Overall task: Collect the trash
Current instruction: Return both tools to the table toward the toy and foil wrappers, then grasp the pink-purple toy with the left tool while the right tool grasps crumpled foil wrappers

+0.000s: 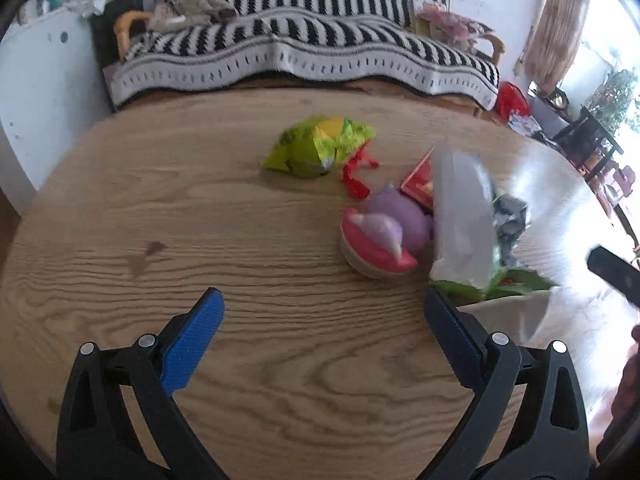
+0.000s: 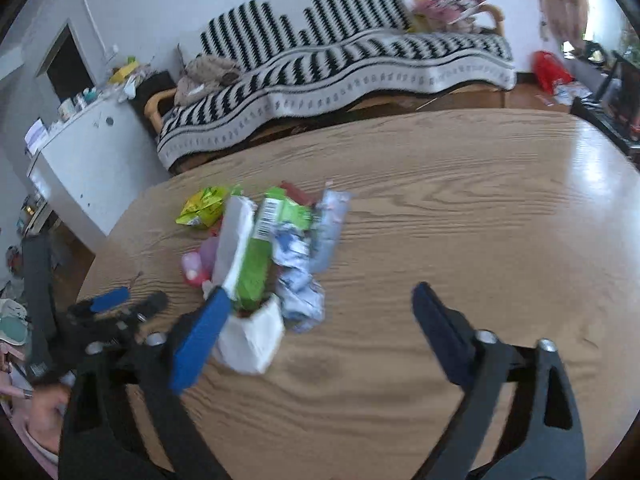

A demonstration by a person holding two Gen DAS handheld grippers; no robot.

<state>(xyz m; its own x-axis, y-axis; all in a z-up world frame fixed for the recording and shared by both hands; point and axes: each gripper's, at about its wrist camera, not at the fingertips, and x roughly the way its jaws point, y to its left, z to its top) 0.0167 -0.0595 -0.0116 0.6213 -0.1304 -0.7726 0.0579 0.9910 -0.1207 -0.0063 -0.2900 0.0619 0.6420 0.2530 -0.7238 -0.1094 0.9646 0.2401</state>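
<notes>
Trash lies in a heap on the round wooden table [image 1: 200, 208]. In the left wrist view I see a green crumpled wrapper [image 1: 320, 146], a red scrap [image 1: 356, 178], a pink and purple wrapper [image 1: 380, 236], a red box [image 1: 420, 184] and a grey-white carton [image 1: 462, 216]. My left gripper [image 1: 324, 300] is open and empty, just short of the heap. In the right wrist view the green and white carton [image 2: 250, 248], a crumpled blue-white wrapper [image 2: 300, 280] and a white paper cup [image 2: 252, 336] sit left of my right gripper [image 2: 320, 300], which is open and empty. The left gripper [image 2: 120, 300] shows at the left.
A sofa with a black and white striped blanket [image 1: 304, 52] stands behind the table. A white cabinet [image 2: 88, 152] with clutter on top is at the left. A red bag [image 2: 550, 68] lies on the floor at the right. The table [image 2: 480, 220] has bare wood to the right of the heap.
</notes>
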